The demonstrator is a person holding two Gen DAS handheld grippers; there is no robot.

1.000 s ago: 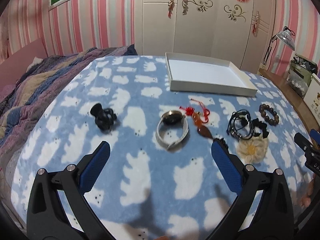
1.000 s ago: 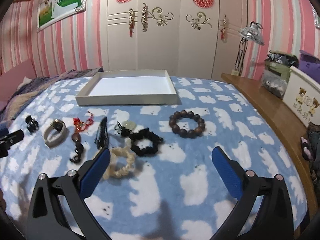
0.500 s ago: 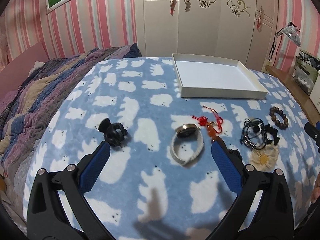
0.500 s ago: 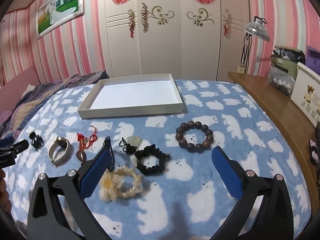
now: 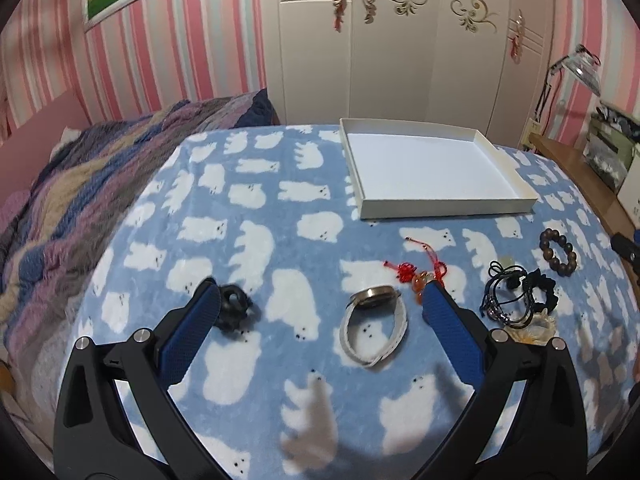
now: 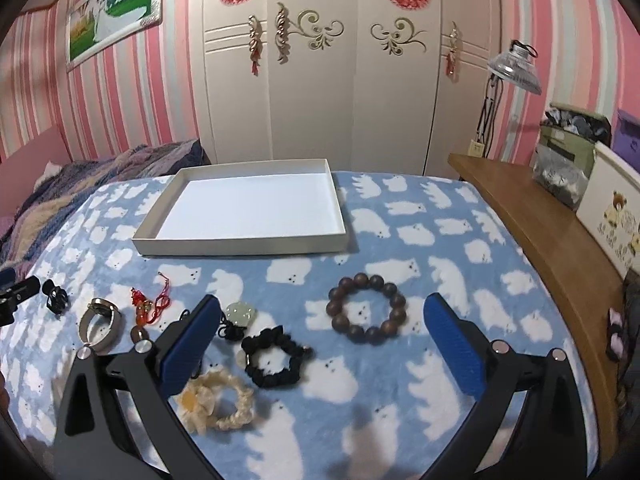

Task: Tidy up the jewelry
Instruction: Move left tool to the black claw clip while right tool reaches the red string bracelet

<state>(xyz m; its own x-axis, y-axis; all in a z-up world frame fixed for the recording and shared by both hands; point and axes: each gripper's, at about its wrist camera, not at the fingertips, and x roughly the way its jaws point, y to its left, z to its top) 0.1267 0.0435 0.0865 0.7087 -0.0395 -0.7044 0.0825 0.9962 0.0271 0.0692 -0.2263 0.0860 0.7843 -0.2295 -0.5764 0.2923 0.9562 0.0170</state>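
A shallow white tray (image 5: 444, 206) (image 6: 240, 246) lies empty at the back of the blue bear-print blanket (image 5: 280, 240). In a row in front of it lie a black hair claw (image 5: 234, 308) (image 6: 56, 300), a grey-strapped watch (image 5: 374, 322) (image 6: 98, 322), a red-knotted amber pendant (image 5: 416, 276) (image 6: 146, 312), black cords (image 5: 506, 300), a black scrunchie (image 6: 274, 360), a cream scrunchie (image 6: 218, 402) and a brown bead bracelet (image 5: 560, 252) (image 6: 366, 314). My left gripper (image 5: 320, 294) hovers open over the claw and watch. My right gripper (image 6: 320, 308) hovers open above the bracelet and black scrunchie.
A striped quilt (image 5: 68, 200) covers the bed at the left. A wooden shelf (image 6: 540, 240) with boxes and a desk lamp (image 6: 516, 68) runs along the right. A white wardrobe (image 6: 340, 80) stands behind the tray.
Both grippers have pulled back and risen, so the jewelry row sits further away in both views. The left view has swung left, towards the claw and watch. Nothing has been picked up.
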